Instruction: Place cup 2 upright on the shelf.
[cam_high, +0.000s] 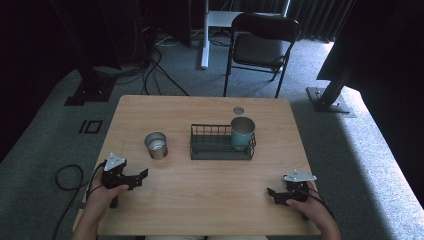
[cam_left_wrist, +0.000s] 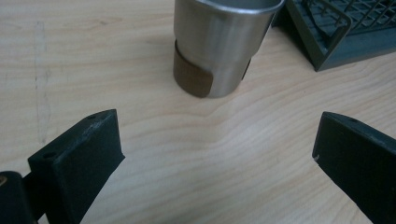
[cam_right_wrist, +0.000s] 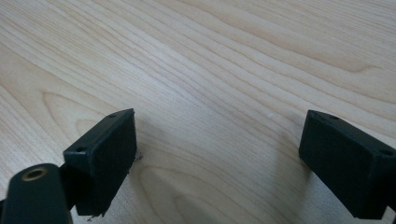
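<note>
On table (cam_high: 200, 190): two cups, one rack (cam_high: 220, 148).

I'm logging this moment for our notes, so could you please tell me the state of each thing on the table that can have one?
Steel cup: upright on the table, left of the rack, not held.
Teal cup: upright inside the rack, at its right end.
Wire rack: flat on the table, holding one cup.
Left hand-held gripper: open, empty, facing the steel cup.
Right hand-held gripper: open, empty, low over bare wood.
</note>
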